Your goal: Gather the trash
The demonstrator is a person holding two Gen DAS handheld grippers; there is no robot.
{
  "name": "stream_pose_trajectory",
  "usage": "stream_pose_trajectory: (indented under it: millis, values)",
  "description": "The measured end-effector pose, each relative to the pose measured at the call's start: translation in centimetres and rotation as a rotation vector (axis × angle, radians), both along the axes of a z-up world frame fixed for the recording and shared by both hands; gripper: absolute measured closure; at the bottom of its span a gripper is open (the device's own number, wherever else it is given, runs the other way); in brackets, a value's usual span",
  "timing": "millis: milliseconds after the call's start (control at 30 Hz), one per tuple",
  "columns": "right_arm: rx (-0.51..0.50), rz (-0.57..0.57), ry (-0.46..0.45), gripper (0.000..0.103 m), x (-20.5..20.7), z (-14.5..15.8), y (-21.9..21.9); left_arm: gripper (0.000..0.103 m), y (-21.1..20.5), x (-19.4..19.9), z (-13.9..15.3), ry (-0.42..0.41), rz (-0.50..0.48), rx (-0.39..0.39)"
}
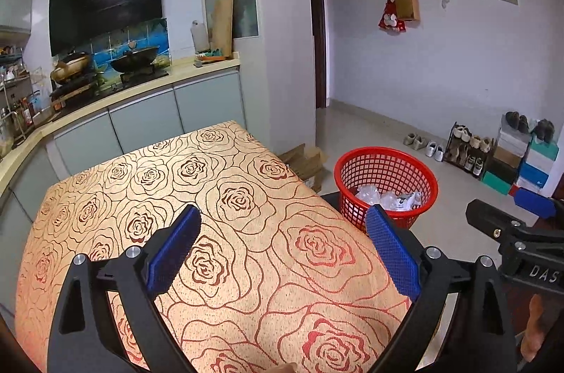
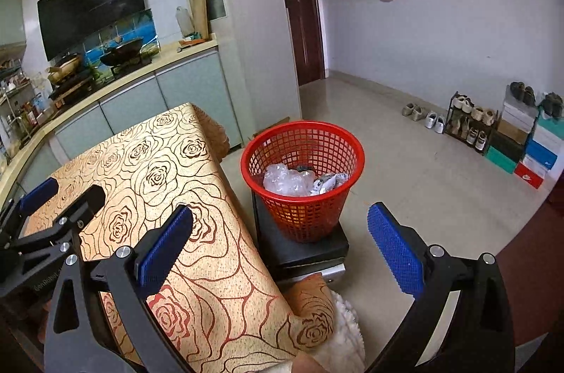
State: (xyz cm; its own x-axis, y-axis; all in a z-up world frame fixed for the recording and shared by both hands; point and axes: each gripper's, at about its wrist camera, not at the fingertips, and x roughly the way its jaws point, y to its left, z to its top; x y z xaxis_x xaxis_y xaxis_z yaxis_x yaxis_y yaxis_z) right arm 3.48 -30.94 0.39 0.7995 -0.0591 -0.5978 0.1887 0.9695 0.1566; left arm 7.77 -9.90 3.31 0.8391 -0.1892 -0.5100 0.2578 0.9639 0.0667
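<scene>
table (image 1: 225,182) with rose-print cloth filling lower left of frame, top bare, red mesh basket (image 2: 303,175) on black box (image 2: 299,249) at centre, on tiled floor (image 2: 405,154)

One red basket (image 2: 303,179) holding crumpled trash (image 2: 289,181), one rose-patterned table (image 1: 218,197), two pans (image 1: 134,57) on the far stove, two hanging bags (image 1: 405,1).

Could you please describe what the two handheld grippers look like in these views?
Both match: the left gripper and right gripper have black angular frames with triangular cut-outs and silver round bolts. Each finger carries a flat blue pad with a fine dotted texture. The right gripper's body, seen from the left wrist, bears raised letters "DAS". No cables or sleeves show.
</scene>
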Motion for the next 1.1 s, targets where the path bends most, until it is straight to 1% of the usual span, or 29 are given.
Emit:
stream_pose_trajectory:
  millis: [400,1100]
  values:
    - [0.003,0.002,-0.015,0.006,-0.71,0.60,-0.10,0.012,0.05,-0.68,0.26,-0.013,-0.009,0.000]
    - [0.004,0.001,-0.004,0.006,-0.34,0.73,-0.14,0.012,-0.04,-0.45,0.08,-0.005,-0.012,-0.003]
